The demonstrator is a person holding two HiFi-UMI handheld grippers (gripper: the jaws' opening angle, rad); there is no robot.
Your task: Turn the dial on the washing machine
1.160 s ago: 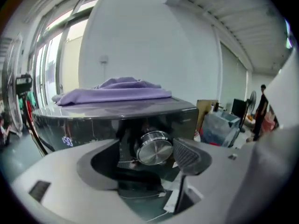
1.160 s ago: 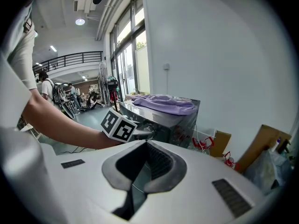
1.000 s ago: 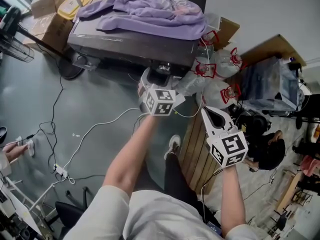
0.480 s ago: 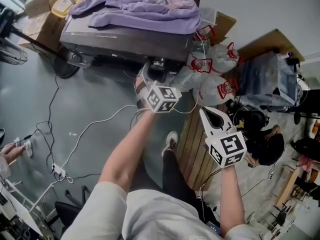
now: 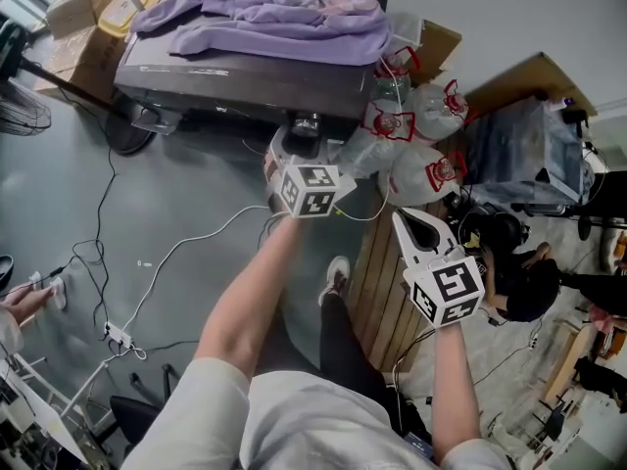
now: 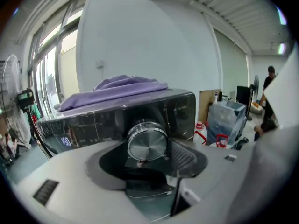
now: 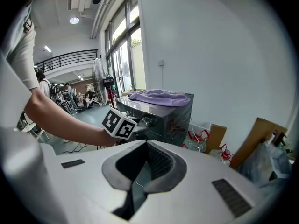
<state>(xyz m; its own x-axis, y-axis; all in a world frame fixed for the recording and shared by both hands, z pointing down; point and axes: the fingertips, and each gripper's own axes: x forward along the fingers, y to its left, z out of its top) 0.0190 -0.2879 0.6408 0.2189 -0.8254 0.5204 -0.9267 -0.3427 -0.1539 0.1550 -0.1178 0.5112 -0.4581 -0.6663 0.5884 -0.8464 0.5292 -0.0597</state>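
Observation:
The washing machine [image 5: 245, 71] stands at the top of the head view, with a purple garment [image 5: 274, 13] heaped on its dark lid. Its round silver dial [image 6: 147, 143] sticks out of the glossy black front panel. My left gripper [image 5: 302, 137] reaches up to that panel. In the left gripper view its jaws have just been closing, and the dark pad and the ribbed pad [image 6: 184, 155] now lie against the dial's two sides. My right gripper [image 5: 411, 221] hangs lower right, away from the machine, with its pads together at the tips [image 7: 146, 146] and nothing between them.
White bags with red handles [image 5: 411, 155] are piled right of the machine. Beyond them stand a lined bin [image 5: 529, 160] and a cardboard sheet. Boxes [image 5: 98, 8] and a fan [image 5: 24, 106] stand at the left. Cables [image 5: 176, 258] cross the grey floor. A slatted wooden board [image 5: 377, 292] lies under my right arm.
The left gripper's marker cube sits slightly higher and nearer the machine's front than a second ago. The right gripper has stayed where it was.

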